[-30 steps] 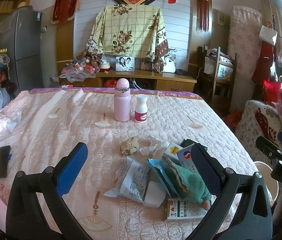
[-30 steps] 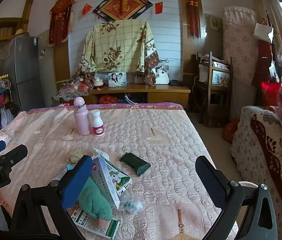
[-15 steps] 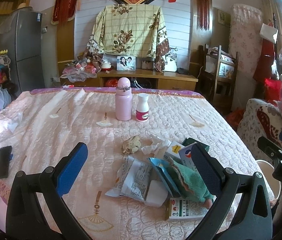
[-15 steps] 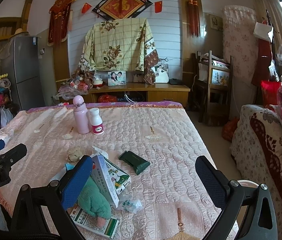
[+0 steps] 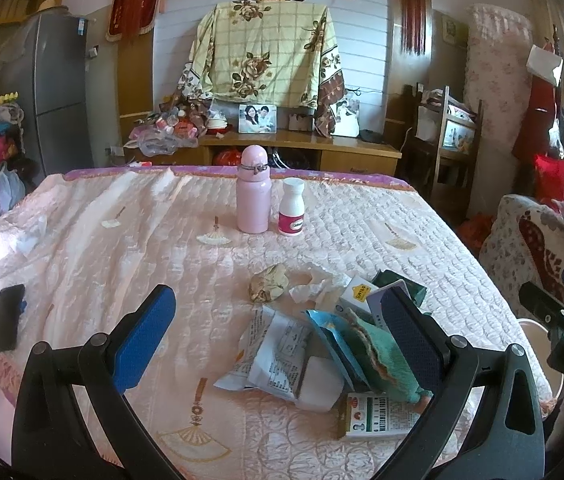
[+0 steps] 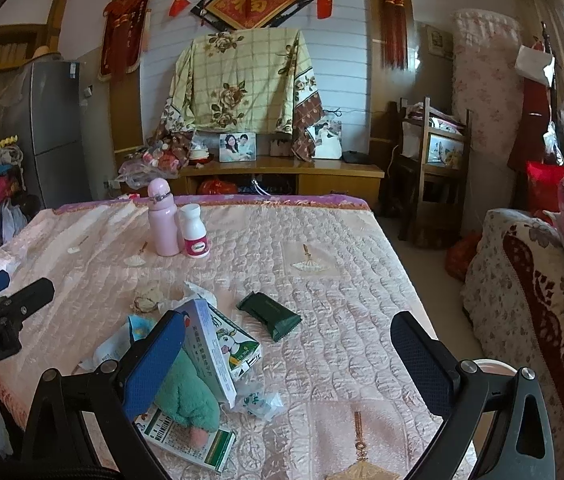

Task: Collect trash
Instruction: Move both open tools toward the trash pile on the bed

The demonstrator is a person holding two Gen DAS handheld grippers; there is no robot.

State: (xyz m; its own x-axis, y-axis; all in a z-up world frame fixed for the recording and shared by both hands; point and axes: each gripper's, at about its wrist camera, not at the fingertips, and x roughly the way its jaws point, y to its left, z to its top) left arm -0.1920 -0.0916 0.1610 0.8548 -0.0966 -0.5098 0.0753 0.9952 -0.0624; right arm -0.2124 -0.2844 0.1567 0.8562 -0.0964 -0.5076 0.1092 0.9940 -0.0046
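A heap of trash lies on the pink quilted table near its front right: a crumpled paper ball (image 5: 268, 289), white tissue (image 5: 314, 288), a printed wrapper (image 5: 278, 354), a blue packet (image 5: 328, 338), a white and green carton (image 6: 222, 340), a dark green packet (image 6: 270, 316), a flat medicine box (image 5: 380, 416) and a clear wrapper (image 6: 260, 400). A green plush toy (image 6: 184, 396) lies among them. My left gripper (image 5: 278, 348) is open above the heap. My right gripper (image 6: 288, 356) is open over the table's front right part.
A pink bottle (image 5: 253, 192) and a white pill bottle (image 5: 292, 208) stand mid-table. A black phone (image 5: 6, 318) lies at the left edge. A white bin rim (image 6: 494, 364) shows below the table's right edge, beside a patterned sofa (image 6: 530, 280).
Both views have shifted slightly; both grippers have edged a little forward toward the heap. Both stay open and nothing on the table has moved.
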